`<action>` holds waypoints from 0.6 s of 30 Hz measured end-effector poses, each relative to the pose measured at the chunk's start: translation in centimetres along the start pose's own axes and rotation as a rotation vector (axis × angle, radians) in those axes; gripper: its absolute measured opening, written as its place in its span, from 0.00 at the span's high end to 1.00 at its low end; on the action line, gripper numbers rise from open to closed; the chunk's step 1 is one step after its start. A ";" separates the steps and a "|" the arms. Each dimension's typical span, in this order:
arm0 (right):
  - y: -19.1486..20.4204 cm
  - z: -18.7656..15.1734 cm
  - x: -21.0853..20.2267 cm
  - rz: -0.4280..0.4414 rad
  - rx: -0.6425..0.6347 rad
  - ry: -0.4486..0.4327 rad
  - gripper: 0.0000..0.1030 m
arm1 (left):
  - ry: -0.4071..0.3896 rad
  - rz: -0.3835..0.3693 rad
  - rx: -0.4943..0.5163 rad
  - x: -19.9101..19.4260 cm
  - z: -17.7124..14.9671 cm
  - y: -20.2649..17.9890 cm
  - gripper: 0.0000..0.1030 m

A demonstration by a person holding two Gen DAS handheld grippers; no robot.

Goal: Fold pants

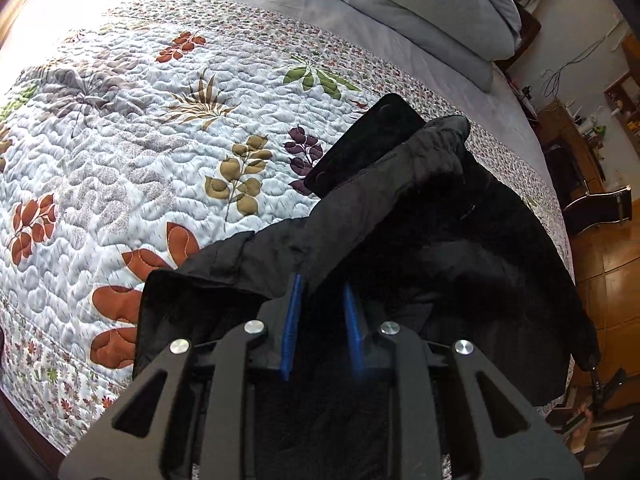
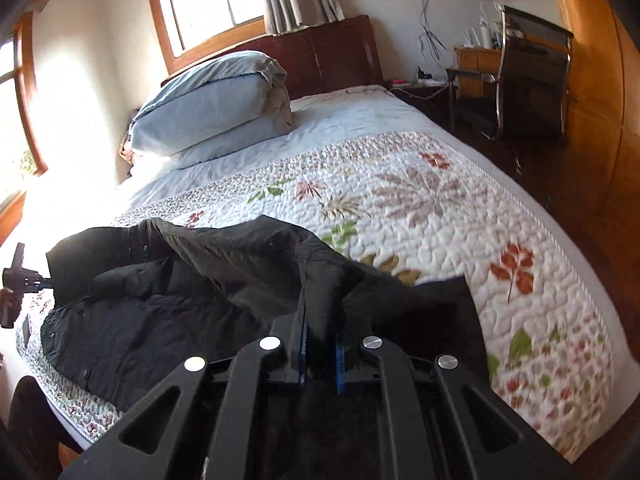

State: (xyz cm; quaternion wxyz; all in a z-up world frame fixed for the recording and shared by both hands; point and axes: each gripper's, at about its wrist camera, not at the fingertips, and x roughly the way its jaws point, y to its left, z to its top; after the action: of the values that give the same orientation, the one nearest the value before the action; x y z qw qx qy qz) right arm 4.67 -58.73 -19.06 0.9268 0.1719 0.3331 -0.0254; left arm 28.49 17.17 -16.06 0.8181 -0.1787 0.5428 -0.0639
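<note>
The black pants [image 1: 440, 240] lie bunched on the floral quilt [image 1: 140, 140] near the bed's edge. My left gripper [image 1: 323, 284] is shut on a fold of them, with dark cloth pinched between its blue pads [image 1: 294, 320]. One of my right gripper's fingers [image 1: 368, 144] shows beyond, flat and black, against a lifted hem. In the right wrist view the pants [image 2: 160, 312] spread to the left, and my right gripper [image 2: 320, 320] is shut on a raised ridge of the cloth. The left gripper [image 2: 20, 280] shows at the far left edge, at the other end of the pants.
A folded grey duvet [image 2: 212, 104] is stacked at the head of the bed by the dark wooden headboard [image 2: 336, 56]. A chair [image 2: 528, 80] and a desk [image 2: 476, 64] stand to the right on the wooden floor [image 2: 592, 208]. A window [image 2: 208, 4] is behind the bed.
</note>
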 end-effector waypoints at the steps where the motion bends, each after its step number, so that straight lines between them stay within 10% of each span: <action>1: -0.5 -1.2 0.2 -0.005 0.024 0.015 0.91 | 0.005 0.001 -0.001 -0.1 -0.6 0.3 0.81; 8: -1.9 -7.5 2.0 -0.023 0.159 0.100 0.85 | 0.064 -0.011 -0.036 1.5 -4.0 2.5 0.82; 12: 0.2 -6.9 -0.4 -0.108 0.101 0.139 0.22 | 0.058 -0.036 -0.075 2.3 -4.9 3.5 0.77; 18: 7.2 -0.8 -6.1 -0.231 -0.153 0.030 0.21 | 0.022 -0.065 -0.027 2.7 -5.9 3.1 0.58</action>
State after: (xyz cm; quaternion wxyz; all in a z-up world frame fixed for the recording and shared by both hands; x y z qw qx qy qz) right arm 0.63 -52.15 -13.67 0.9230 0.0616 0.3654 -0.1039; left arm 23.88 17.93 -21.55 0.8071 -0.2067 0.5465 -0.0852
